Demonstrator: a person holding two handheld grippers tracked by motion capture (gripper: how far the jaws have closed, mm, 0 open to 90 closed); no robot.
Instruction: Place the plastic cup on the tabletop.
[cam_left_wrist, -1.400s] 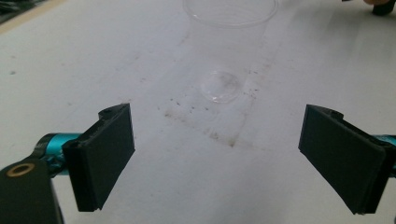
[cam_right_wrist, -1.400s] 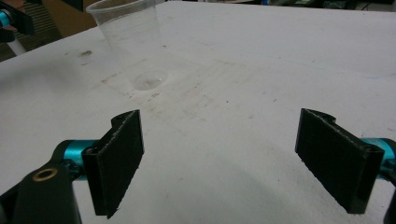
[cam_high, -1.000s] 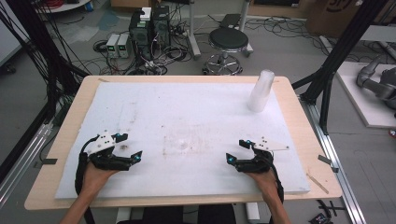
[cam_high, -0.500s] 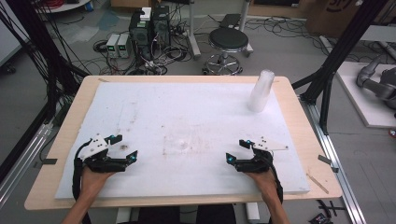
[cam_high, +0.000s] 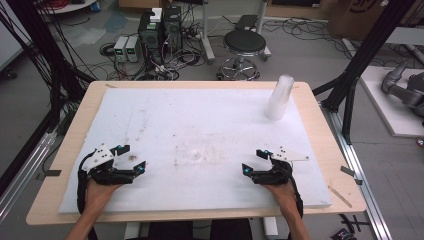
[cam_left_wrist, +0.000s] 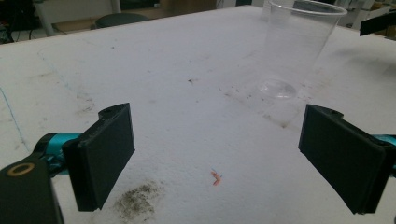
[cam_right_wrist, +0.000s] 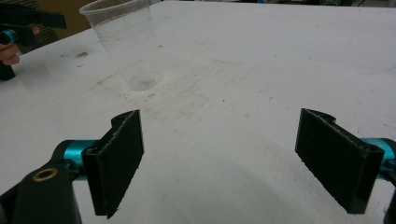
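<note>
A clear plastic cup (cam_left_wrist: 299, 46) stands upright on the white foam board (cam_high: 200, 115), faint in the high view near the board's middle (cam_high: 194, 154). My left gripper (cam_high: 134, 159) rests at the near left, open and empty, and points at the cup (cam_right_wrist: 126, 42). In its own view the left gripper (cam_left_wrist: 224, 163) has bare board and a small orange speck between its jaws. My right gripper (cam_high: 254, 161) sits at the near right, and in its own view (cam_right_wrist: 229, 163) it is open and empty, well short of the cup.
A tall stack of clear cups (cam_high: 280, 97) stands upside down at the board's back right. A dark smudge (cam_left_wrist: 137, 203) marks the board by the left jaw. The wooden table edge (cam_high: 330, 150) runs around the board. A stool (cam_high: 244, 42) and electronics stand beyond.
My left gripper has slid a little to the left along the near edge. The right gripper and the cup have stayed where they were.
</note>
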